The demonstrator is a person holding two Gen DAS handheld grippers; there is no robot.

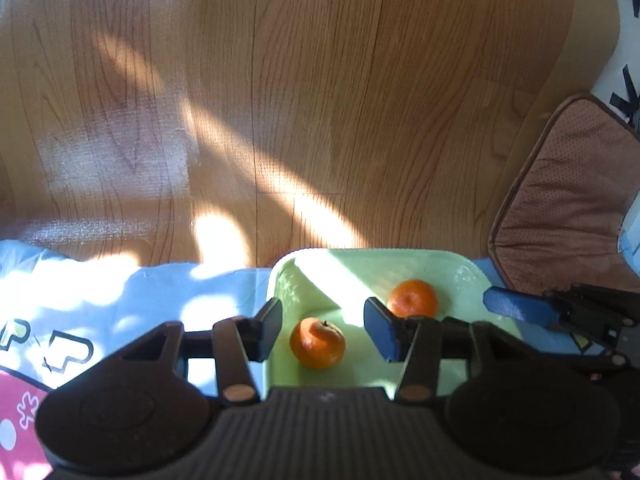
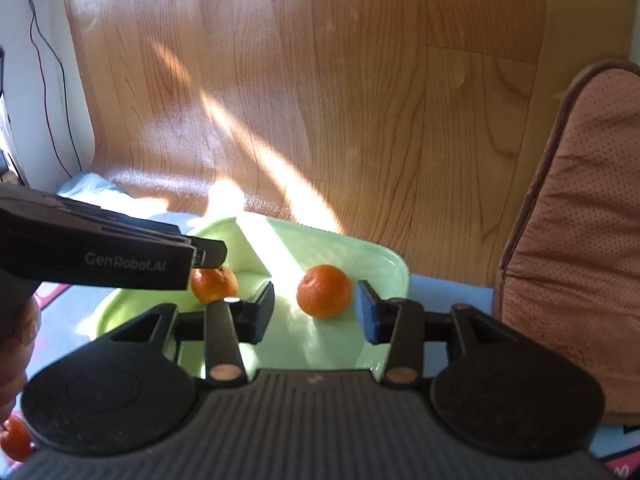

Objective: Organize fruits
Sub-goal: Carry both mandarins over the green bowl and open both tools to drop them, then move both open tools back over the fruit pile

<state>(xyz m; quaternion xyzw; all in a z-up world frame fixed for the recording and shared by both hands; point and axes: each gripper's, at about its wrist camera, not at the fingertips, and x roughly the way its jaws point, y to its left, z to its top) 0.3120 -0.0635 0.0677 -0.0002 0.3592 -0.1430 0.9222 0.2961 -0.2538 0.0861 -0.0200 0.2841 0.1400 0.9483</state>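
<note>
A light green tray (image 1: 400, 262) (image 2: 372, 256) lies on a pale blue mat and holds two mandarins. In the left wrist view my left gripper (image 1: 324, 330) is open above the tray, with one mandarin (image 1: 317, 343) between its fingers and untouched; the other mandarin (image 1: 413, 298) lies just beyond the right finger. In the right wrist view my right gripper (image 2: 316, 312) is open with a mandarin (image 2: 324, 291) between its fingers, not gripped. The other mandarin (image 2: 214, 284) sits left, under the left gripper's body. A third mandarin (image 2: 15, 438) lies at the bottom left.
A brown cushion (image 1: 560, 196) (image 2: 576, 216) lies right of the tray on the wooden floor (image 1: 280, 100). The right gripper's blue finger (image 1: 516, 306) reaches in over the tray's right rim. A black cable (image 2: 48, 64) runs along the white wall at left.
</note>
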